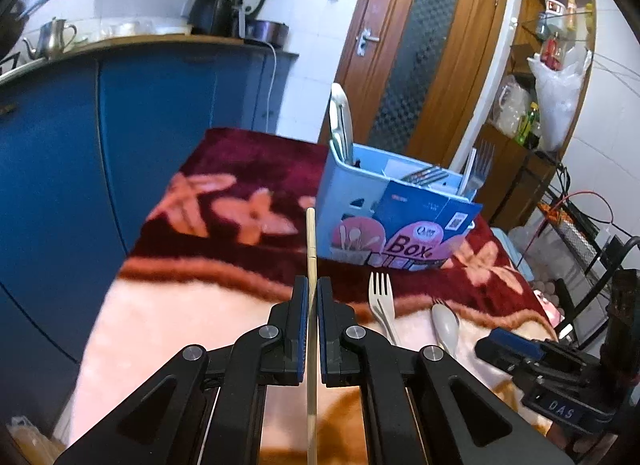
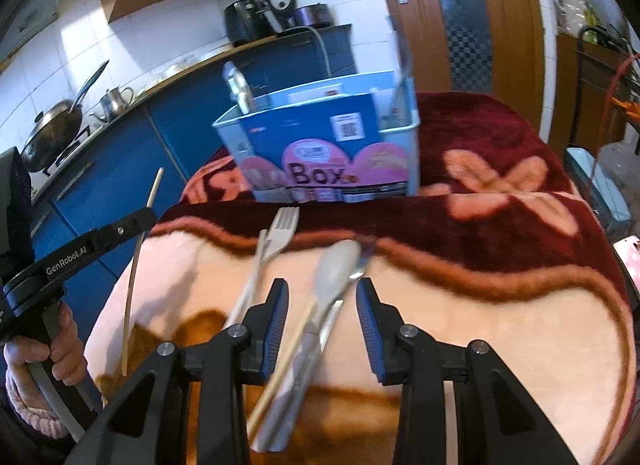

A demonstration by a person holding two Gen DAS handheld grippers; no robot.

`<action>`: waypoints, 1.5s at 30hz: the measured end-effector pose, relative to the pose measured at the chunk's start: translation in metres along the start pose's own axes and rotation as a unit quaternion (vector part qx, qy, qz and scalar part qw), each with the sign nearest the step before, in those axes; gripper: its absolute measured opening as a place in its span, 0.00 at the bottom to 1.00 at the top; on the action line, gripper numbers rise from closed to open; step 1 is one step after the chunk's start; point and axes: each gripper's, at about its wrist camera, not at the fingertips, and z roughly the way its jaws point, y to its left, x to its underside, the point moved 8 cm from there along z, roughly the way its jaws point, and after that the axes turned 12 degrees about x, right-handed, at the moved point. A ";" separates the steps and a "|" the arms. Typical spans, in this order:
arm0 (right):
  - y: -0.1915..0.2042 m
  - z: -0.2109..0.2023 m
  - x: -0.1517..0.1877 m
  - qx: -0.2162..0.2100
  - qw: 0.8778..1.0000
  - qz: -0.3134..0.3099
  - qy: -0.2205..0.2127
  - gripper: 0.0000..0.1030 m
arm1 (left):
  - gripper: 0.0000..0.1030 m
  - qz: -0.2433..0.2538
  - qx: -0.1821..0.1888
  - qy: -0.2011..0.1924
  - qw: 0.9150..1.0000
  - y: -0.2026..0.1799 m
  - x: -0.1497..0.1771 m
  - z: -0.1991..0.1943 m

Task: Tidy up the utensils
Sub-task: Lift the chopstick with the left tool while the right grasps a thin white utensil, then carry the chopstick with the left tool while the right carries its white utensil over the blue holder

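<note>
My left gripper (image 1: 312, 293) is shut on a wooden chopstick (image 1: 311, 241) and holds it above the blanket, tip pointing toward the blue utensil box (image 1: 348, 205). The chopstick (image 2: 134, 265) and left gripper (image 2: 150, 213) also show at the left of the right wrist view. My right gripper (image 2: 322, 297) is open above a pale spoon (image 2: 334, 269), a second chopstick (image 2: 280, 369) and a metal utensil (image 2: 316, 345) lying on the blanket. A pale plastic fork (image 2: 280, 233) lies to their left; it also shows in the left wrist view (image 1: 382, 297). The box (image 2: 320, 145) holds several utensils.
A red and pink floral blanket (image 1: 248, 201) covers the table. Blue kitchen cabinets (image 1: 120, 125) stand at the left, a wooden door (image 1: 416, 57) behind the box, and shelves with bags (image 1: 556, 97) at the right. The right gripper's body (image 1: 560, 369) shows at lower right of the left wrist view.
</note>
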 end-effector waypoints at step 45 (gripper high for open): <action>0.041 0.068 -0.004 -0.061 0.977 -0.059 0.195 0.08 | 0.04 0.010 0.049 -0.019 0.999 0.004 -0.013 -0.006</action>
